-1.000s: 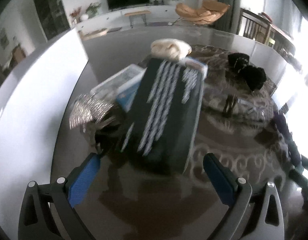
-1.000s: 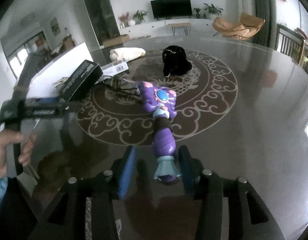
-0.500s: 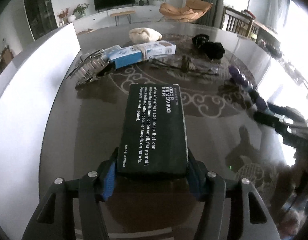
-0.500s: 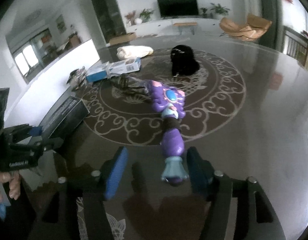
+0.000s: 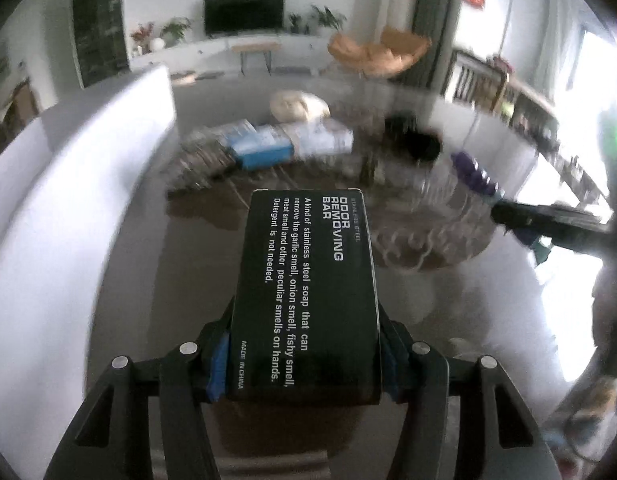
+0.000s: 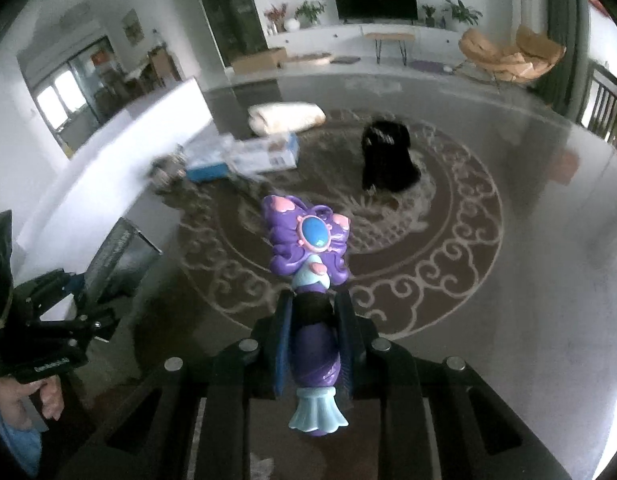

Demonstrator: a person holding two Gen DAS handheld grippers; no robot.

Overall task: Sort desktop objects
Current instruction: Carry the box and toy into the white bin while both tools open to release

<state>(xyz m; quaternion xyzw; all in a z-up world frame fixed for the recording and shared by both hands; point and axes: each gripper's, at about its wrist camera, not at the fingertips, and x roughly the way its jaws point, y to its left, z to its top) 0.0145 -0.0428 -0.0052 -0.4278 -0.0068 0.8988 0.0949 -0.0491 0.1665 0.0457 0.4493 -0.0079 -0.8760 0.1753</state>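
The left tongs [image 5: 304, 354] have just closed on the black box [image 5: 306, 284] above the table [image 5: 188, 264].

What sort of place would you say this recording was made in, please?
Most likely a home living room: a wall-mounted television above a long white cabinet, a tan lounge chair, potted plants, and a large glossy table with a scrolled pattern.

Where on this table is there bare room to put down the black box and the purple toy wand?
Free: the wide table surface right of the black pouch, and the near strip between the white panel and the scroll pattern. Crowded: the far left, where the blue-and-white boxes, cream cloth and metal clutter bunch together.
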